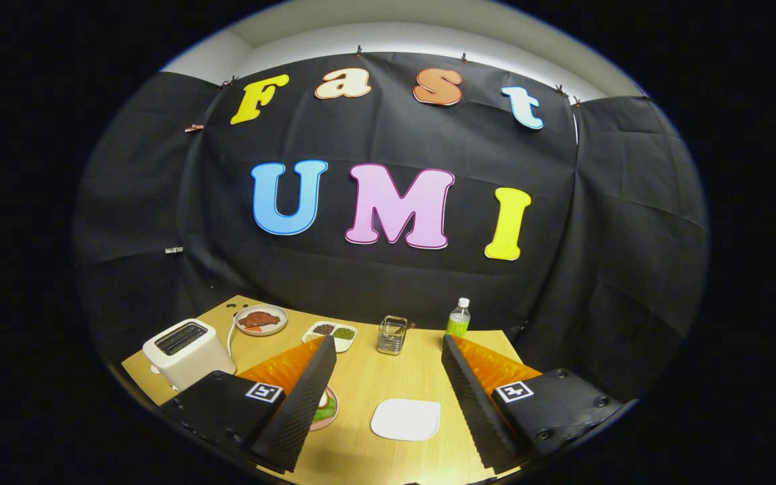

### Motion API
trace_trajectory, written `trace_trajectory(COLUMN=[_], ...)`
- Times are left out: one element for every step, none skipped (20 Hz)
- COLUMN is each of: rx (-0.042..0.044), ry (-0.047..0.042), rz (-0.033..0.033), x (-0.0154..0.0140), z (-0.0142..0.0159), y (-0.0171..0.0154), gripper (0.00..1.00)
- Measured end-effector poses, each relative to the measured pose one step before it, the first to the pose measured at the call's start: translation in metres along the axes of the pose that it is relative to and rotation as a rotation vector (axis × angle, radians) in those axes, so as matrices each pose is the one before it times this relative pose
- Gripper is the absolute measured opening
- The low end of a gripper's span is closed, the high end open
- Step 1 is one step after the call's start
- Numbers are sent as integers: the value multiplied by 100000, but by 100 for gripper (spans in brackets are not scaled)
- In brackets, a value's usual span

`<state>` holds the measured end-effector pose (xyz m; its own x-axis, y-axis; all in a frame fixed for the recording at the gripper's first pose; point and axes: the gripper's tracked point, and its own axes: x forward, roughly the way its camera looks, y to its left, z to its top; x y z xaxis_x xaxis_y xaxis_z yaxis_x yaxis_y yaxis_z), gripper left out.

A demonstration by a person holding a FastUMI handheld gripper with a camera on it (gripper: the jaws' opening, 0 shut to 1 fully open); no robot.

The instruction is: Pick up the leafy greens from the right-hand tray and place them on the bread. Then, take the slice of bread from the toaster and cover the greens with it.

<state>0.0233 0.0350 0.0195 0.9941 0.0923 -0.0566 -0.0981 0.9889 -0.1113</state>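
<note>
My gripper (386, 340) is held above the wooden table (422, 377), open, with nothing between its fingers. A small pink plate (331, 411) with leafy greens (325, 412) and something white on it lies low beside the left finger (300, 397), which hides most of it. Between the fingers, on the table below, lies a flat white square plate (406, 419) that looks bare. The white toaster (187, 351) stands to the left of the left finger. Its top slots are dark, and I cannot tell whether bread sits inside.
Beyond the toaster is a round plate with red-brown food (261, 319). A divided white tray of seasonings (331, 333), a small metal-and-glass holder (392, 334) and a green bottle (458, 318) stand along the table's far edge, by the black cloth wall.
</note>
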Motion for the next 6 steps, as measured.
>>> trace_trajectory(rx=[668, 412, -65, -909, -1685, -1053], ry=[178, -273, -238, -383, -113, 670], rz=[1583, 1455, 1297, 975, 373, 37], x=[46, 30, 72, 89, 73, 43], z=[38, 171, 27, -103, -253, -336], y=[-59, -206, -193, -265, -483, -439], gripper=[98, 98, 98, 98, 98, 98])
